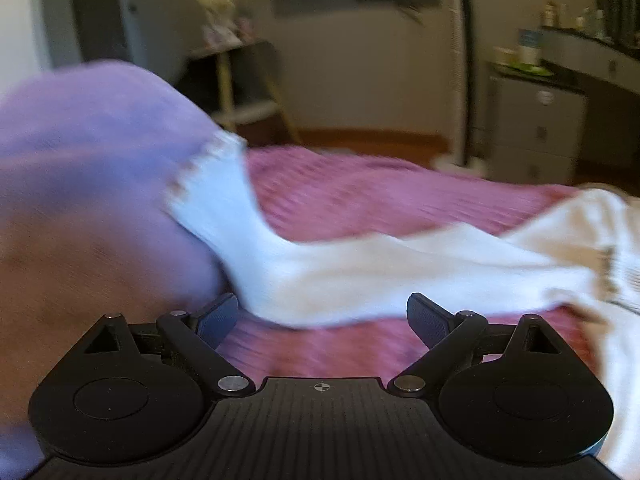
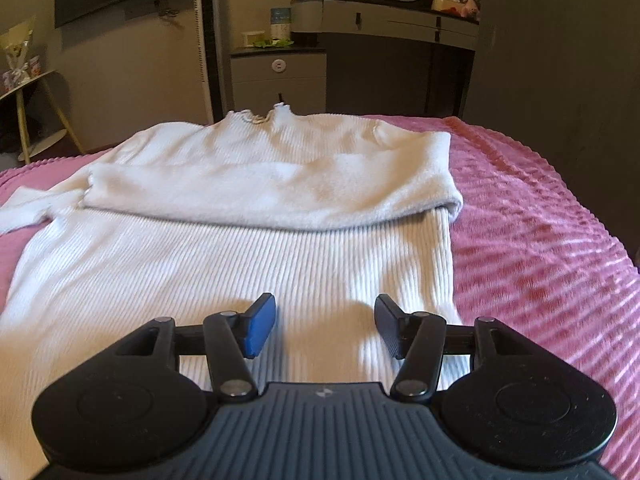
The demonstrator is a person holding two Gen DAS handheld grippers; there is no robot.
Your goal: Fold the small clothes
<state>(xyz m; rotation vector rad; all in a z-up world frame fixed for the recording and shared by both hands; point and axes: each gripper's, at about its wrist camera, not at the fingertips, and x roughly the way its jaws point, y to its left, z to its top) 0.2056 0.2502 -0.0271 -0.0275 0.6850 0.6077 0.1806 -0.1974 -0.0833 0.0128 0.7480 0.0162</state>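
Sweater (image 2: 248, 264), white and ribbed, lay flat on the pink bed cover (image 2: 532, 240), its right sleeve (image 2: 280, 188) already folded across the chest and its left sleeve (image 1: 380, 268) stretched out sideways over the cover. The left gripper (image 1: 322, 316) hovered just short of that sleeve with its jaws spread wide and nothing between them; the view was blurred, and a lilac cloth (image 1: 88, 152) bulked at its left. The right gripper (image 2: 326, 326) sat low over the hem end of the body, its jaws apart and empty.

The step in hand appeared to be the left sleeve. Doing it well would mean pinching near the cuff, carrying the sleeve level across the chest to mirror the right one, and keeping the ribbed body from dragging along.
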